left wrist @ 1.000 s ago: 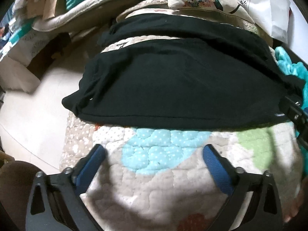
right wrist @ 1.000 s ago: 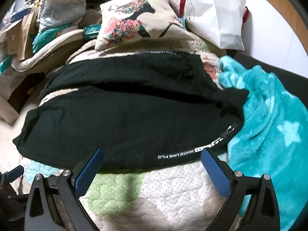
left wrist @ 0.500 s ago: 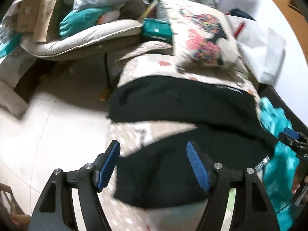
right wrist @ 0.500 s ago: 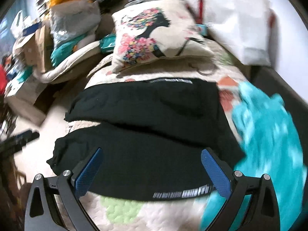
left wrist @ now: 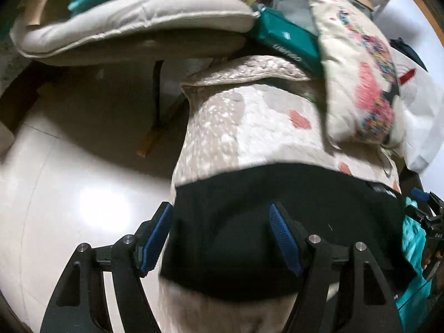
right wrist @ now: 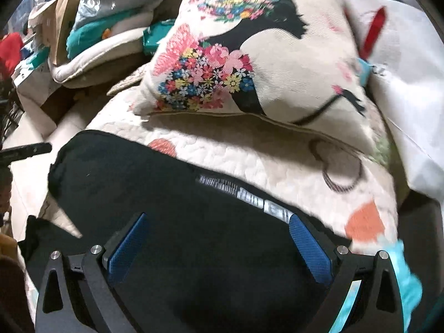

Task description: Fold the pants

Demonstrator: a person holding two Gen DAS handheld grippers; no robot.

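Note:
Black pants (left wrist: 249, 208) lie spread across a patchwork quilt (left wrist: 249, 127). My left gripper (left wrist: 219, 238) hovers over the far left edge of the black cloth, jaws apart, its blue pads (left wrist: 155, 238) not pressing on anything. In the right wrist view the pants (right wrist: 166, 194) show a white lettered stripe (right wrist: 244, 194) along their far edge. My right gripper (right wrist: 219, 247) stands open just above the cloth near that stripe. Part of the right gripper shows at the right edge of the left wrist view.
A flowered cushion (right wrist: 249, 55) lies on the quilt (right wrist: 249, 155) just beyond the pants. A white bag (right wrist: 402, 111) sits to its right, a teal blanket (right wrist: 408, 272) at the near right. Pale floor (left wrist: 69, 194), a beige pad (left wrist: 133, 22) and a teal box (left wrist: 285, 38) are to the left.
Both grippers have swept forward over the pants, from the near leg to the far edge by the cushion. The left jaws narrowed somewhat. Nothing has been grasped.

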